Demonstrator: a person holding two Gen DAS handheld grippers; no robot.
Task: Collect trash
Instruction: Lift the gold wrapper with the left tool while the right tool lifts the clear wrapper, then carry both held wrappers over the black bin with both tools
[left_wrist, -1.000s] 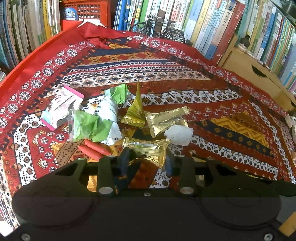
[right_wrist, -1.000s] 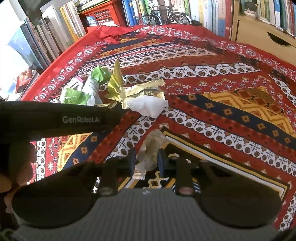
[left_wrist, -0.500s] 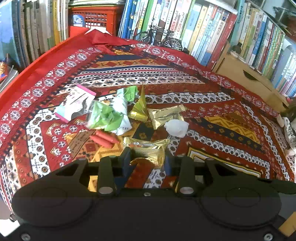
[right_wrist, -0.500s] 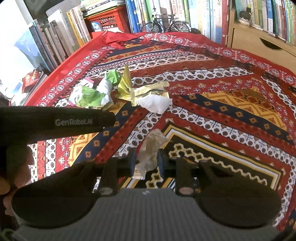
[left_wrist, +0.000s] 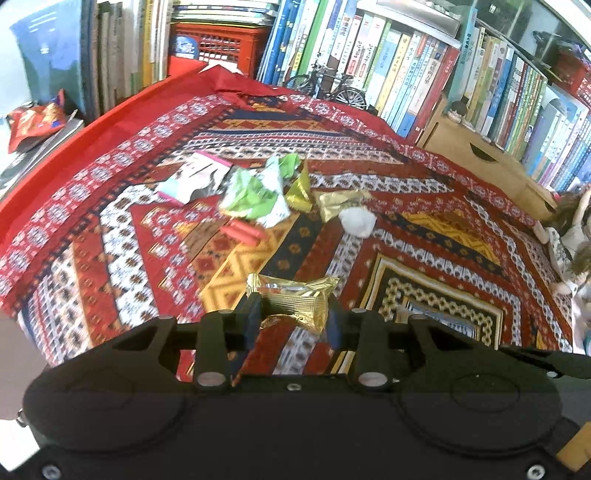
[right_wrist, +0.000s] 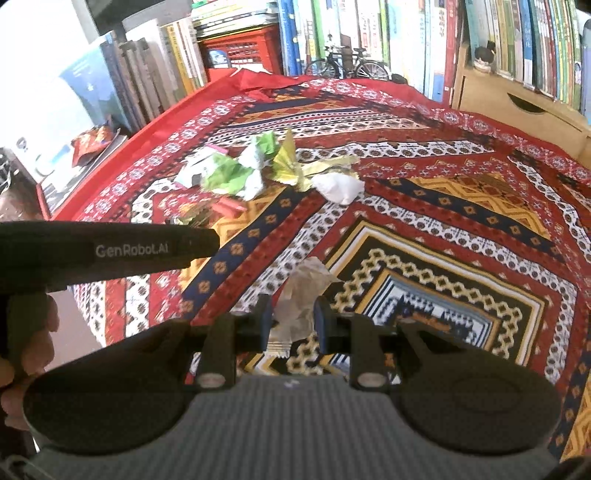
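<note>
My left gripper (left_wrist: 293, 317) is shut on a gold foil wrapper (left_wrist: 295, 297), held above the patterned cloth. My right gripper (right_wrist: 291, 321) is shut on a crumpled clear wrapper (right_wrist: 303, 295), also lifted off the cloth. A pile of trash lies farther back on the cloth: a green and white wrapper (left_wrist: 255, 194), a pink-edged packet (left_wrist: 194, 177), two gold wrappers (left_wrist: 338, 201), red sticks (left_wrist: 242, 232) and a white tissue ball (left_wrist: 356, 221). The same pile shows in the right wrist view around the green wrapper (right_wrist: 229, 175) and tissue (right_wrist: 338, 188).
The red patterned cloth (left_wrist: 424, 266) covers the table. Bookshelves (left_wrist: 388, 74), a red crate (left_wrist: 218, 48) and a small model bicycle (left_wrist: 328, 86) stand behind. A wooden box (right_wrist: 517, 103) is at the right. The left gripper's body (right_wrist: 110, 251) and a hand (right_wrist: 26, 347) fill the right view's left.
Both grippers have pulled back and risen with their wrappers, so the trash pile now sits farther away and more of the cloth and shelves shows.
</note>
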